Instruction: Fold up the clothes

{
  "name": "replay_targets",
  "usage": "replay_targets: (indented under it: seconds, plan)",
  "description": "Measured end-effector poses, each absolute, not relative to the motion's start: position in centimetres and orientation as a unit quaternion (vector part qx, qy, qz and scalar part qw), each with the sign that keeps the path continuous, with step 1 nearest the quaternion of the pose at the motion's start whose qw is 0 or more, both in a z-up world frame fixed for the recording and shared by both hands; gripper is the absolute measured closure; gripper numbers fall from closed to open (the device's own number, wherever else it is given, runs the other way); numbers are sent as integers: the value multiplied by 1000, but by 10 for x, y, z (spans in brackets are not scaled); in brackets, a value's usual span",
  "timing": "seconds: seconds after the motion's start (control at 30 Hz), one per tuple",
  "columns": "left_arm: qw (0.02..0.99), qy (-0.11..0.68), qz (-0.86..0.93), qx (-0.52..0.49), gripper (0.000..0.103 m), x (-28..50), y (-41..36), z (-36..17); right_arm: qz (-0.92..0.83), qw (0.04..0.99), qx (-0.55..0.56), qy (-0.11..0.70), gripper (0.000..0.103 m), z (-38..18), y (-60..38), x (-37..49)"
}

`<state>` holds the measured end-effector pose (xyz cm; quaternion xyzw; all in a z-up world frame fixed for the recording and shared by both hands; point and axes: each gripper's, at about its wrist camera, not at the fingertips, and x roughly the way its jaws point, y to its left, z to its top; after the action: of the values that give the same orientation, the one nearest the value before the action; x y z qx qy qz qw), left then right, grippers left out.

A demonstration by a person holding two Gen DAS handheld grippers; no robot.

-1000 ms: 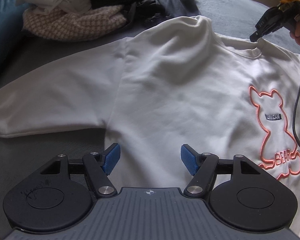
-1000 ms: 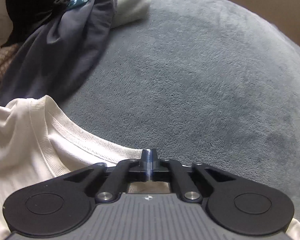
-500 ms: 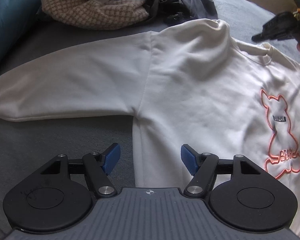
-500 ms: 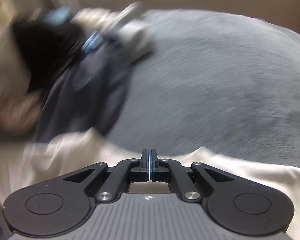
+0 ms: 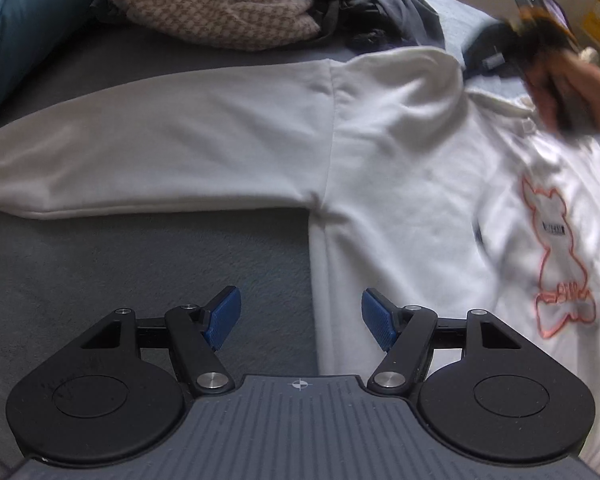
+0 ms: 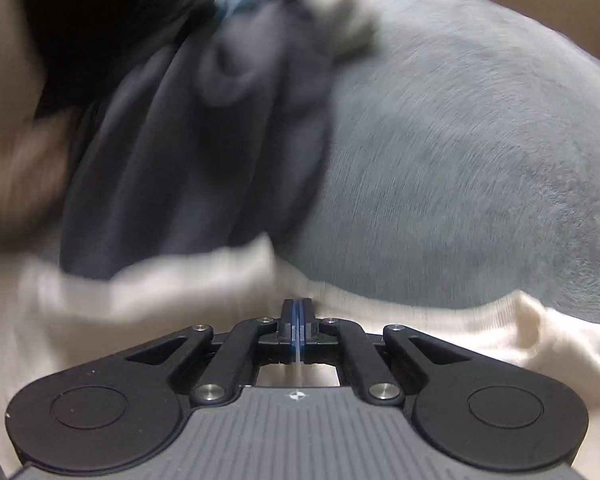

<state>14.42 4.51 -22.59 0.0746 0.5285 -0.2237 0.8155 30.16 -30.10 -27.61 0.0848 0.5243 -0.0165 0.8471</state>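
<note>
A white sweatshirt [image 5: 400,168] with an orange bear outline [image 5: 556,256] lies spread on the grey-blue blanket [image 5: 120,264], one sleeve [image 5: 160,148] stretched out to the left. My left gripper [image 5: 300,316] is open and empty, low over the sweatshirt's side edge below the armpit. My right gripper [image 6: 298,320] is shut on the sweatshirt's collar edge [image 6: 420,320]; in the left wrist view it shows blurred, with the hand, at the neck [image 5: 548,60].
A pile of other clothes lies at the back: a checked beige knit [image 5: 220,20], dark grey and black garments [image 6: 188,152]. A blue cushion [image 5: 24,20] is at the far left. Bare blanket [image 6: 480,160] stretches to the right of the pile.
My left gripper has drawn back and leftward, so the whole sleeve now shows. My right gripper, still shut on the collar, has moved with it; its view is blurred.
</note>
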Motion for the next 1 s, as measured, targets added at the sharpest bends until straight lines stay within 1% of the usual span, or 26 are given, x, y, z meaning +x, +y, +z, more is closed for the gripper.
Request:
replay_targets:
  seconds: [0.1,0.13,0.23,0.33,0.43,0.5,0.6,0.63,0.67,0.7,0.73,0.77,0.83,0.87,0.9,0.93,0.97,1.0]
  plan:
    - [813,528,-227,89,36,139,54,-227,-81,842,181,501,99,-271,-320,310]
    - [812,531,-225,86,36,138,58,-228,-86,844,194,493,98,-266,-322,305]
    - [809,539,-223,77,36,139,67,-230,-52,855,184,482,98,-245,-316,281]
    - [812,533,-224,76,36,141,67,-233,-7,856,170,488,97,-224,-306,257]
    - [817,526,-224,75,36,143,65,-235,11,853,192,485,92,-211,-298,248]
    - [819,522,-226,74,36,145,63,-237,20,852,201,484,92,-205,-292,246]
    - [819,524,-224,72,36,143,68,-240,31,852,181,489,86,-203,-273,263]
    - [818,526,-222,71,36,142,71,-241,34,852,174,493,78,-204,-264,270]
    - [817,528,-219,70,36,141,75,-242,38,851,166,497,66,-204,-256,276]
    - [817,531,-216,69,36,140,80,-243,41,850,159,500,59,-205,-248,283]
    - [816,534,-213,67,36,139,84,-243,44,849,145,505,45,-206,-239,289]
    - [815,537,-210,67,36,138,89,-244,45,849,121,513,37,-210,-229,296]
    - [815,539,-203,64,36,136,98,-244,42,841,67,535,35,-224,-206,313]
    - [816,539,-199,61,36,135,103,-244,37,834,40,550,36,-234,-196,323]
    - [817,540,-195,58,36,135,109,-243,33,830,34,556,39,-239,-189,331]
    - [818,540,-190,55,36,134,114,-243,41,837,56,543,65,-236,-186,339]
    - [819,541,-186,52,36,134,119,-242,50,844,78,529,72,-233,-183,346]
    - [819,542,-183,50,36,133,124,-242,58,850,100,515,73,-229,-180,353]
